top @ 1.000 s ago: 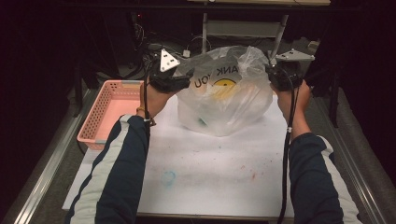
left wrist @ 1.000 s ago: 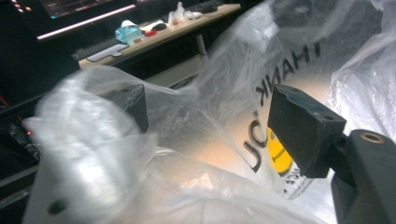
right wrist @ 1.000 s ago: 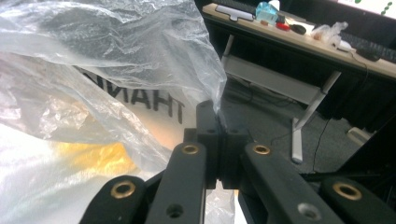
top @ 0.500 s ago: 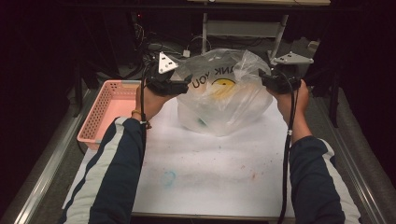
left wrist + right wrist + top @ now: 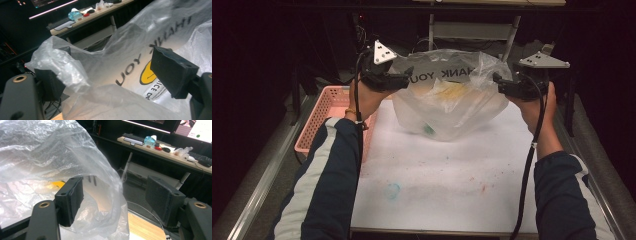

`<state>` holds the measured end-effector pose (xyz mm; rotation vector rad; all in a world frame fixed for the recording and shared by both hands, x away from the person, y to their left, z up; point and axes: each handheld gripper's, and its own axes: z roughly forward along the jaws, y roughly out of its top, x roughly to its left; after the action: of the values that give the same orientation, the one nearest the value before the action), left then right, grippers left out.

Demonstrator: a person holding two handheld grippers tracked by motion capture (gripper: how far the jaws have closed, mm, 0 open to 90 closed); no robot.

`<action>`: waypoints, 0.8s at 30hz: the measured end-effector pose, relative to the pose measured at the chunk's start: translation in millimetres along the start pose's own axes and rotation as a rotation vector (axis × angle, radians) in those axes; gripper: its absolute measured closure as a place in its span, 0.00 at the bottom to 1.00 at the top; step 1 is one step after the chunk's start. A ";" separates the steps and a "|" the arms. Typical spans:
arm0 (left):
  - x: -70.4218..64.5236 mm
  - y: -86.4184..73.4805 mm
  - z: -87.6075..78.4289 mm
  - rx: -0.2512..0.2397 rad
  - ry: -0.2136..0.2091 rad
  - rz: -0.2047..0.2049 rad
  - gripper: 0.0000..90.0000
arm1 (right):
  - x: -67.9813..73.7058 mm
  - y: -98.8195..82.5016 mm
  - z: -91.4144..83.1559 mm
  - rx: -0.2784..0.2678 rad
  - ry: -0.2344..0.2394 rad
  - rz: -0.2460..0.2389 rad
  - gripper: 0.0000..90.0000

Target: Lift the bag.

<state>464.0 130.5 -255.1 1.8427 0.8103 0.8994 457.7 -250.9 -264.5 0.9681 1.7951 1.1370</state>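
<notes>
We've got the crinkly clear plastic bag (image 5: 449, 102) on a white paint-speckled tabletop (image 5: 447, 175), dark room behind; left gripper (image 5: 408, 76) spread, right gripper (image 5: 498, 82) just opening, film loose between both.

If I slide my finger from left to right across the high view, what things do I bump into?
Pink basket → left gripper → plastic bag → right gripper.
</notes>
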 end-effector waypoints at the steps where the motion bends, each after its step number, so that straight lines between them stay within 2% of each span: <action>1: 1.1 0.0 -2.0 -0.002 -0.007 0.002 0.20 | 0.1 0.2 -1.1 0.003 -0.003 0.000 0.36; 3: 2.3 -1.7 -4.5 0.007 -0.012 0.015 0.20 | -0.4 -0.5 -2.6 0.003 -0.014 -0.004 0.37; 6: 1.0 -8.8 -5.6 0.049 -0.011 0.074 0.17 | -3.3 -4.3 -3.0 0.010 -0.032 0.006 0.39; 7: 1.6 -12.2 -6.5 0.054 -0.021 0.077 0.17 | -4.7 -5.9 -2.7 0.018 -0.035 0.011 0.39; 9: 3.7 -19.5 -7.8 0.055 -0.022 0.067 0.17 | -7.8 -10.2 -2.2 0.026 -0.050 0.015 0.41; 13: 9.9 -33.5 -8.6 0.059 -0.045 0.004 0.17 | -13.3 -20.1 -1.3 0.037 -0.044 0.041 0.41; 16: 14.6 -44.5 -8.5 0.060 -0.075 -0.041 0.17 | -12.2 -27.2 -0.4 0.044 -0.035 0.045 0.39; 19: 16.9 -56.4 -8.9 0.052 -0.086 -0.081 0.17 | -8.3 -31.9 -1.7 0.041 -0.023 0.039 0.38; 24: 10.1 -68.4 -11.7 0.052 -0.059 -0.045 0.17 | -2.3 -34.1 -8.1 0.016 -0.002 0.020 0.35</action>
<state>448.5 169.6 -311.2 1.8796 0.8423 0.7987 445.0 -266.1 -293.5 0.9987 1.7988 1.1351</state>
